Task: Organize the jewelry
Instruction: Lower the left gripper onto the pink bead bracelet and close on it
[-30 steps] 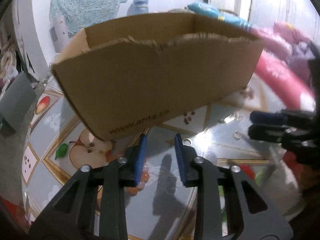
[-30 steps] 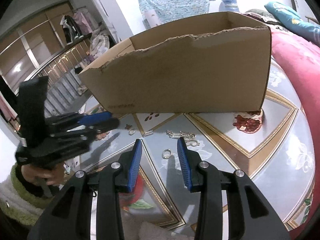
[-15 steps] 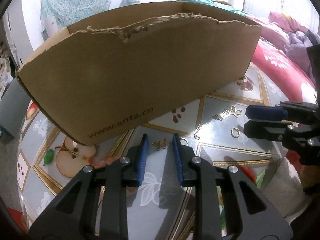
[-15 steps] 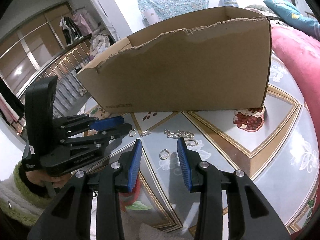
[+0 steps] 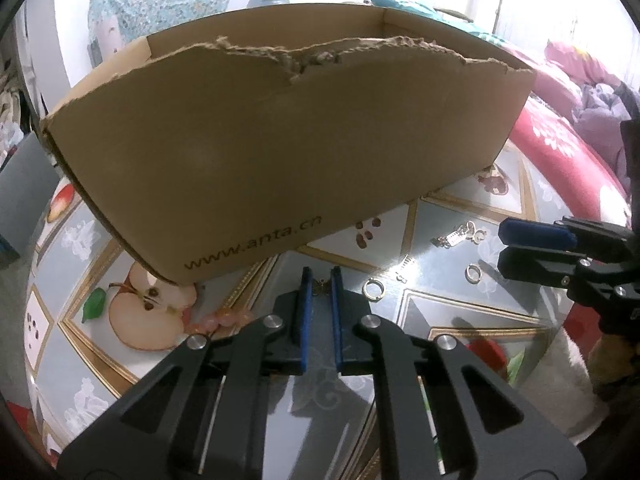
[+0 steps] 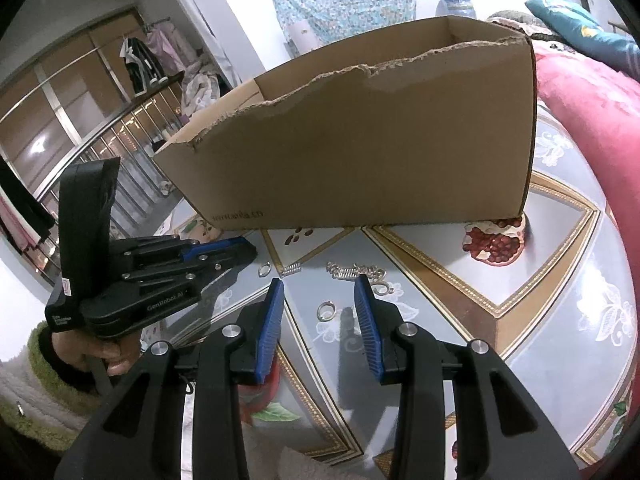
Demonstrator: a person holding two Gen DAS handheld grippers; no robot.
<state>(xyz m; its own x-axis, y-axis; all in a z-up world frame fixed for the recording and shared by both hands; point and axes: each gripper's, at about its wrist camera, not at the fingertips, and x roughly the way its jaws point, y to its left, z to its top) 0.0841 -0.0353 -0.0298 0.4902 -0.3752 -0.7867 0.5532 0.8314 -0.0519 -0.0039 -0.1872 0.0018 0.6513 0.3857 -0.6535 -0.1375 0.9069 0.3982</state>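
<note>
Butterfly charm (image 5: 320,286) half-hidden between left fingers (image 5: 306,304).

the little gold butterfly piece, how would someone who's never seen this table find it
Start at the big cardboard box and drop to the tablecloth just below its printed web address. There the left gripper has its blue fingertips on either side of the butterfly charm. Unlike the plain round ring just right of it, it is winged and gold-brown.
</note>
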